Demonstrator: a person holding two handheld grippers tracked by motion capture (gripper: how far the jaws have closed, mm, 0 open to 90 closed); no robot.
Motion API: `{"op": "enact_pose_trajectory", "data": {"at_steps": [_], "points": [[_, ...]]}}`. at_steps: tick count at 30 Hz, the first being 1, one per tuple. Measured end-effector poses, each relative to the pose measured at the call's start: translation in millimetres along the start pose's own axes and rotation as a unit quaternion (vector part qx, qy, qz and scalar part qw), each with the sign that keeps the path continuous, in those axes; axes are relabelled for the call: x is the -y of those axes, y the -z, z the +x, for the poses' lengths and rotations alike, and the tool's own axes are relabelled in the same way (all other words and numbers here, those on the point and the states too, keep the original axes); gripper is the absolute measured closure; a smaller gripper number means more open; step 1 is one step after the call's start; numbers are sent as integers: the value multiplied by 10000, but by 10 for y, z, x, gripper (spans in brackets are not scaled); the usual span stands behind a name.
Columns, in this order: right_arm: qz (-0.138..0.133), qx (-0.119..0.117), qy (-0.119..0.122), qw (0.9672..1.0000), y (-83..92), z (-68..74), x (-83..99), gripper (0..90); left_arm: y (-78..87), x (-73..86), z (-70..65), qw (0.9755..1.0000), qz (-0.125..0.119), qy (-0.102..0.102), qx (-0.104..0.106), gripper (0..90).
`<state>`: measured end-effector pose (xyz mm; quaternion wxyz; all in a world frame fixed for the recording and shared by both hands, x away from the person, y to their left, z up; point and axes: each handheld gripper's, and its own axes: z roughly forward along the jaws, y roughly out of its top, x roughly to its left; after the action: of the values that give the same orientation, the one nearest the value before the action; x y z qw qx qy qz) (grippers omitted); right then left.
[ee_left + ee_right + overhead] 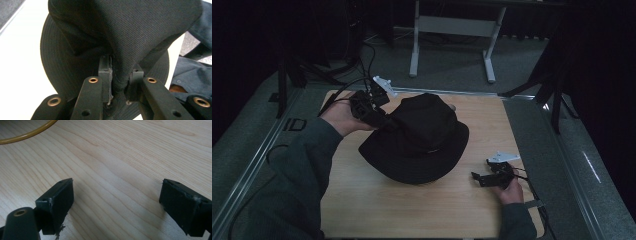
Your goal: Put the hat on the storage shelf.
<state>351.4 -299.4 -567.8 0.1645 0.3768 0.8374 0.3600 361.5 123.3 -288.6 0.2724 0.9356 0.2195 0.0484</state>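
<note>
A black bucket hat is held up over the middle of the wooden table, its brim tilted. My left gripper is shut on a fold of the hat's crown at its left side. In the left gripper view the black fabric is pinched between the two jaws, and my left gripper has the brim curving behind it. My right gripper rests low at the table's right, clear of the hat. Its jaws stand wide apart over bare wood, with my right gripper holding nothing.
A yellow ring or cord curves across the top left corner of the right gripper view. Beyond the table's far edge stand a white frame's legs on grey floor. Dark stands flank the table. Cables trail at the far left.
</note>
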Motion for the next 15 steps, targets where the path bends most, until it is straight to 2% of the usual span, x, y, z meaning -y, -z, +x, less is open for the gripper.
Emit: {"op": "enact_pose_trajectory", "data": {"at_steps": [8,15], "points": [[1,0,0,10000,0,0,0,122,5,-19,44,9996,-191,208,-25,714],[1,0,1,10000,0,0,0,122,0,-5,67,9994,-178,306,-46,613]]}}
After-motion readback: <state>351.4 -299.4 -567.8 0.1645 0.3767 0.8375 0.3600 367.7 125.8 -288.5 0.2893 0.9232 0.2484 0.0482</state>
